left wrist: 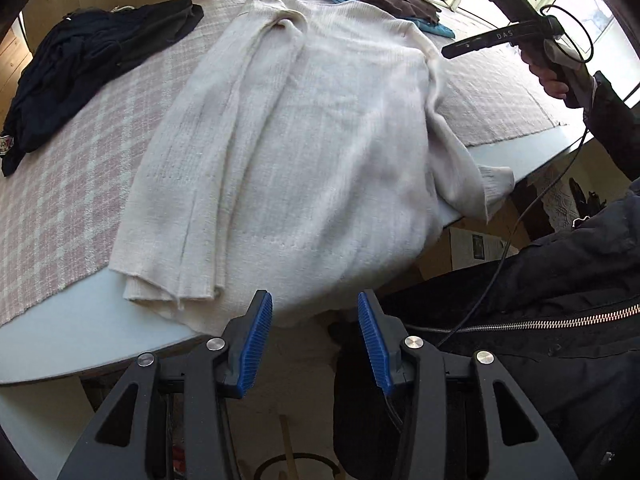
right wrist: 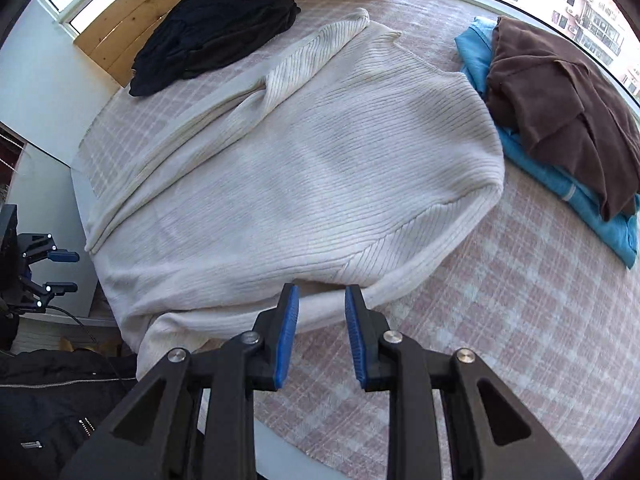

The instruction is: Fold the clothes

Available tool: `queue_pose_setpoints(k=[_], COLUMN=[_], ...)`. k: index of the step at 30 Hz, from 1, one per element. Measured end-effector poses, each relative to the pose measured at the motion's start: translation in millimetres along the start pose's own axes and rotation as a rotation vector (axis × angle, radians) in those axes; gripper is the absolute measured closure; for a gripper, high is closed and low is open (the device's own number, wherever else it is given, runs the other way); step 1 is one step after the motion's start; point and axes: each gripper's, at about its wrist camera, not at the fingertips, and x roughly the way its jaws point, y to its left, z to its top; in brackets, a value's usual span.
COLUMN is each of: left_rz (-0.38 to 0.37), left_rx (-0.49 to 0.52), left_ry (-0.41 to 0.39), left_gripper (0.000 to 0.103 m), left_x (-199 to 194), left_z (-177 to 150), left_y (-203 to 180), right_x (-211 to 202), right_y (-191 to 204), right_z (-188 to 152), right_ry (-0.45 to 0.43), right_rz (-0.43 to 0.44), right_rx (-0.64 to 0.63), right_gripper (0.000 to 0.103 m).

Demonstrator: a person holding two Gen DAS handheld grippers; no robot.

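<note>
Both tongs stand open and hold nothing: the left gripper [left wrist: 315, 340] hovers off the table's near edge, the right gripper [right wrist: 322, 336] above the checked pink cloth [right wrist: 520, 320]. The cream ribbed knit sweater [right wrist: 304, 168] lies spread, one sleeve folded in. The other sleeve [left wrist: 460, 160], dangling over the edge, likely needs gripping next.

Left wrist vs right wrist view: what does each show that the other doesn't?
Left wrist only: the person's hand holding the right hand-held gripper by its handle, and the sweater cuff hanging over the table edge. Right wrist only: the left hand-held gripper seen from the side, jaws apart and empty. Both: cream sweater, black clothes pile, brown garment on blue one.
</note>
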Motion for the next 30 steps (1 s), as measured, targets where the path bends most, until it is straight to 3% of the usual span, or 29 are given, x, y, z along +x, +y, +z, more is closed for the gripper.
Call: queue_pose_setpoints(k=[5, 8, 10, 13, 14, 17, 22, 27, 30], left_rz=[-0.056, -0.036, -0.018, -0.008, -0.002, 0.059, 0.110, 0.136, 0.140], left_rx=[0.012, 0.026, 0.028, 0.016, 0.020, 0.056, 0.079, 0.097, 0.087], left_ry=[-0.032, -0.044, -0.064, -0.107, -0.120, -0.148, -0.151, -0.163, -0.154], left_gripper=[0.061, 0.061, 0.061, 0.061, 0.061, 0.061, 0.061, 0.061, 0.061], left_x=[13, 18, 16, 12, 9, 6, 11, 8, 10], left_z=[-45, -54, -53, -44, -41, -28, 1, 20, 25], left_y=[-49, -73, -84, -99, -101, -108, -114, -115, -111], right_x=[18, 26, 22, 11, 11, 10, 24, 24, 20], right_y=[35, 67, 87, 85, 75, 37, 27, 15, 7], right_z=[-47, -73, -81, -76, -71, -54, -24, -9, -5], right_ry=[0.042, 0.044, 0.026, 0.000, 0.016, -0.009, 0.024, 0.037, 0.025], right_rz=[0.029, 0.073, 0.035, -0.042, -0.044, 0.015, -0.083, -0.062, 0.005], right_rx=[0.102, 0.110, 0.071, 0.093, 0.138, 0.311, 0.330, 0.402, 0.443], right_gripper=[0.079, 0.079, 0.079, 0.077, 0.069, 0.068, 0.068, 0.068, 0.068])
